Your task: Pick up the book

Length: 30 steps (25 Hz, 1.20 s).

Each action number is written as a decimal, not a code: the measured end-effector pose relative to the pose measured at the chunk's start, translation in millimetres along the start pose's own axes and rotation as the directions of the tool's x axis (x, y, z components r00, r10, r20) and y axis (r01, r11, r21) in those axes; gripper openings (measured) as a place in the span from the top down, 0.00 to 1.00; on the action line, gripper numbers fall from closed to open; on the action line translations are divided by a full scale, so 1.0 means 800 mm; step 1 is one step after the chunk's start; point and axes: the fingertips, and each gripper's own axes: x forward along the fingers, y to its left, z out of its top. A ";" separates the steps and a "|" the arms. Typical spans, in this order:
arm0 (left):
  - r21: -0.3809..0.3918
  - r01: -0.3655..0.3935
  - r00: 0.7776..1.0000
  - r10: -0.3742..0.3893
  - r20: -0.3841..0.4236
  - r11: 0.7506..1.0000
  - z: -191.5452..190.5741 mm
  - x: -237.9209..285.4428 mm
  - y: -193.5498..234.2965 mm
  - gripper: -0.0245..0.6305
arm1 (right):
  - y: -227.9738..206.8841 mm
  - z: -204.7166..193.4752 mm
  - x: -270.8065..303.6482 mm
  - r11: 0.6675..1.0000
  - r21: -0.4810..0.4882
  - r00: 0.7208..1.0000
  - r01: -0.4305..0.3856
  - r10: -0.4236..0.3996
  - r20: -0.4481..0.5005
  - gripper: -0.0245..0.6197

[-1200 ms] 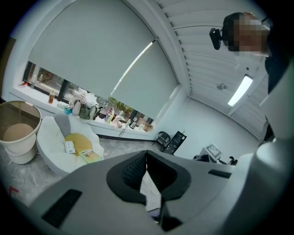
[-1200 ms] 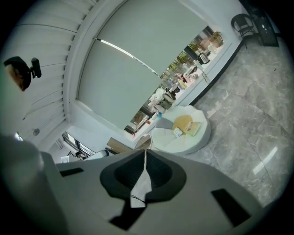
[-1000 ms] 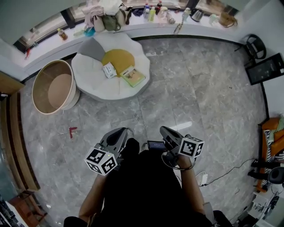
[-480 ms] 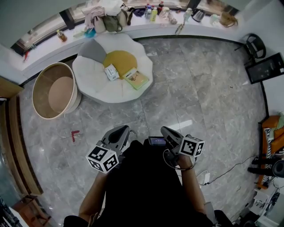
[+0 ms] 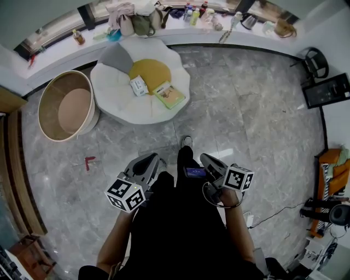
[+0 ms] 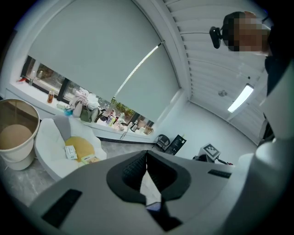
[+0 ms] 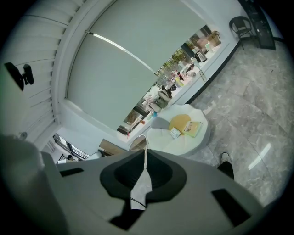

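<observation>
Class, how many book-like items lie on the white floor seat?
2. A small white one lies at the yellow cushion's lower-left edge; a larger green one lies just right of it. None looks hidden.

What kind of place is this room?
Probably a home living room: a marble-tiled floor, a white petal-shaped floor seat holding a book, and a long window ledge crowded with bottles and bags.

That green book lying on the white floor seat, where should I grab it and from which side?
Probably its near right edge, coming from the open floor side. The book lies flat and skewed on the white seat, with the yellow cushion and a small white box close on its far and left sides. Slide one jaw under that free edge.
</observation>
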 end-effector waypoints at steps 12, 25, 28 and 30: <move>-0.018 -0.057 0.998 0.057 0.017 0.998 0.015 0.028 0.017 0.94 | -0.019 0.047 0.024 1.000 -0.015 1.000 -0.016 0.016 -0.021 0.93; -0.017 -0.085 0.996 0.085 0.006 0.996 0.063 0.133 0.020 0.94 | -0.072 0.150 0.051 1.000 0.005 0.998 -0.030 0.030 -0.051 0.93; -0.017 -0.103 0.995 0.103 0.006 0.995 0.074 0.155 0.025 0.94 | -0.083 0.177 0.061 0.999 0.008 0.997 -0.045 0.045 -0.060 0.93; -0.017 -0.117 0.993 0.117 0.007 0.993 0.080 0.168 0.026 0.94 | -0.089 0.191 0.067 0.998 0.015 0.996 -0.060 0.061 -0.068 0.93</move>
